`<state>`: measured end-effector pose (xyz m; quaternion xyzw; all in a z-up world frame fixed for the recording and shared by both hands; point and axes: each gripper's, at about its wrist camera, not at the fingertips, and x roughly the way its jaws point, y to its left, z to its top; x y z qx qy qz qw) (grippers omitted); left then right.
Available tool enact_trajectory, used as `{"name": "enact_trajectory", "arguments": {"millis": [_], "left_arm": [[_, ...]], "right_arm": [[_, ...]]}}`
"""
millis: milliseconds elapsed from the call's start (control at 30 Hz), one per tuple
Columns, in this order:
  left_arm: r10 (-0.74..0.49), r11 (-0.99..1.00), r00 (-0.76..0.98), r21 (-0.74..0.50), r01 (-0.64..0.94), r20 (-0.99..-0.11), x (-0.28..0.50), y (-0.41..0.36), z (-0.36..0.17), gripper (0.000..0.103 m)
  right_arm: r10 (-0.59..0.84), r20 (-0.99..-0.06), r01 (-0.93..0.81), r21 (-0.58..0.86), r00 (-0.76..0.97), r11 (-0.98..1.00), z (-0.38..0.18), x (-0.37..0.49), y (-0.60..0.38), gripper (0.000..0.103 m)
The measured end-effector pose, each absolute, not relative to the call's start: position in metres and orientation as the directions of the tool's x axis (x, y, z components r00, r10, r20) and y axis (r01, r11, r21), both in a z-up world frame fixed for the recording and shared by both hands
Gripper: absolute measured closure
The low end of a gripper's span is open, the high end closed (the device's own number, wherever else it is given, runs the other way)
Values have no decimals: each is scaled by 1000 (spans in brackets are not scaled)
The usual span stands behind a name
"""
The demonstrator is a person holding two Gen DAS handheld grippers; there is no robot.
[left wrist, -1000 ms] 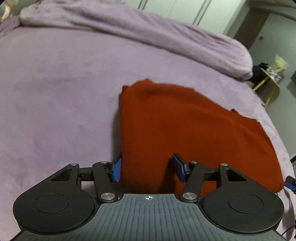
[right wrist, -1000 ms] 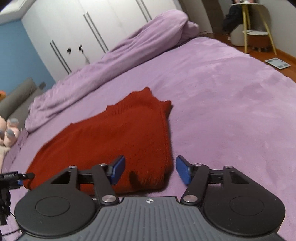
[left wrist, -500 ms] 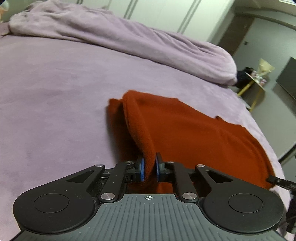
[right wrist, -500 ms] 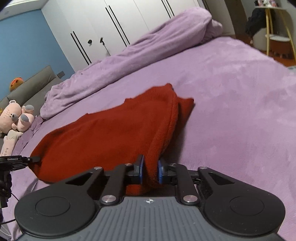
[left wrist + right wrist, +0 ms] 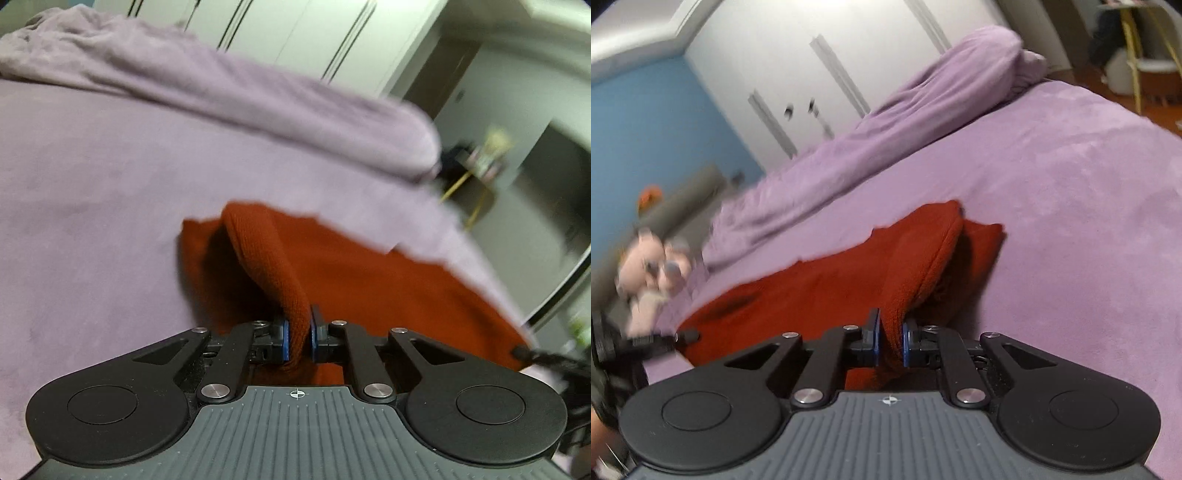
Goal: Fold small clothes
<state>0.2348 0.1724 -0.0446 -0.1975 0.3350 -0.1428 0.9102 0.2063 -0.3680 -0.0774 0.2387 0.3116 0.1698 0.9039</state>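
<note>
Both grippers raised since half-second back: near edge of red knit garment (image 5: 369, 280) now lifted higher off purple bed (image 5: 92, 206). Left gripper (image 5: 298, 338) jaws clamped on left corner, right gripper (image 5: 890, 345) jaws on right corner. Fold-over starting, likely. Background motion-blurred; garment type, underside hidden.

Motion blur smears the plush toy (image 5: 652, 264) and side table (image 5: 476, 173); details unreadable.
</note>
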Motion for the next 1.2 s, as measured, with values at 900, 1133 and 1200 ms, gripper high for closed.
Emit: {"name": "enact_trajectory", "arguments": {"millis": [900,1133,1200], "left_arm": [[-14,972,681,-169,-162,-732,268,163,-88,24],[-56,944,654,-253,-211,-755,257,180,-84,23],[-101,928,644,-306,-214,-758,259,184,-86,22]], "right_arm": [[44,-577,-109,-79,815,991,-97,246,-230,77],[-5,-556,-3,-13,831,1000,-85,220,-240,63],[72,-555,-30,84,829,996,-81,215,-240,61]]}}
